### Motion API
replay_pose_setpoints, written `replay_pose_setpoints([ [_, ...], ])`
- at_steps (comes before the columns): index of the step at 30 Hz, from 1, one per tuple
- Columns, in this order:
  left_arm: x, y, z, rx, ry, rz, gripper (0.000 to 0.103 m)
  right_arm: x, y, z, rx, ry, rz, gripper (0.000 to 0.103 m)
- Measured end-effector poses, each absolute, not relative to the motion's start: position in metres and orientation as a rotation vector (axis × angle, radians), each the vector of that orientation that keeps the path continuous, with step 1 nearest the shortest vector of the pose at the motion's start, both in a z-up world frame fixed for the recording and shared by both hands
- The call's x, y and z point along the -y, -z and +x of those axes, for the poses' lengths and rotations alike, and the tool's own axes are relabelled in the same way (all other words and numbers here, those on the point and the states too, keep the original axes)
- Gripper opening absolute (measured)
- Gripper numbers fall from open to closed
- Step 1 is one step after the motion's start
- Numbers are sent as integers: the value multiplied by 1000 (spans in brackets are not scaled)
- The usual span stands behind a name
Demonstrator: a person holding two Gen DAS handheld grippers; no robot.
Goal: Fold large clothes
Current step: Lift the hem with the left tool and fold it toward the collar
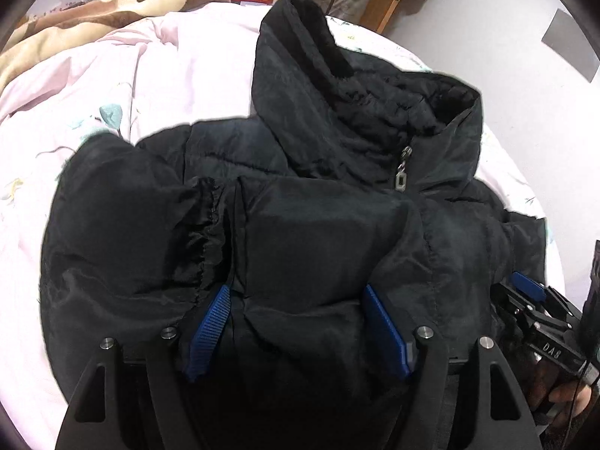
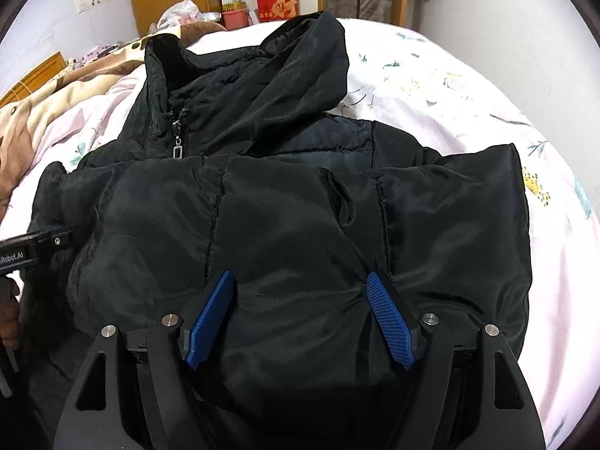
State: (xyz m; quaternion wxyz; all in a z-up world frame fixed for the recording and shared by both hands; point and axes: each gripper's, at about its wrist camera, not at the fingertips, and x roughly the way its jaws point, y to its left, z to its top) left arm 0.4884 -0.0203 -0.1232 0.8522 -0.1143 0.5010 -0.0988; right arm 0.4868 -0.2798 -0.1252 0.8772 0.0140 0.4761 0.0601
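While spread wide over the padded fabric, with nothing pinched, left gripper (image 1: 296, 300) and right gripper (image 2: 300, 288) hover low on the black jacket (image 2: 292, 202), lying zipped on the pink quilt (image 2: 431, 86). Best pinched deep at the hem, both sides together, then lifted evenly toward the zipper pull (image 1: 400, 180). Counted: one jacket, one hood (image 2: 300, 60), two grippers.
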Motion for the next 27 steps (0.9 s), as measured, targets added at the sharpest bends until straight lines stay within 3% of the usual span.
replay_pose_setpoints([
  [6,0,82,518,-982,198,-261,73,301,71,507,-840,-120,109,74],
  [12,-10,52,579,-941,131,-233,74,315,55,571,-814,-41,92,74],
  [24,11,59,677,-954,38,-215,74,303,58,655,-819,-33,122,74],
  [25,14,61,684,-939,11,-187,74,304,59,657,-811,-22,125,69],
  [26,14,64,686,-935,-6,-189,73,305,60,659,-811,9,121,40],
  [27,13,67,689,-936,-17,-195,69,310,63,660,-820,31,131,24],
])
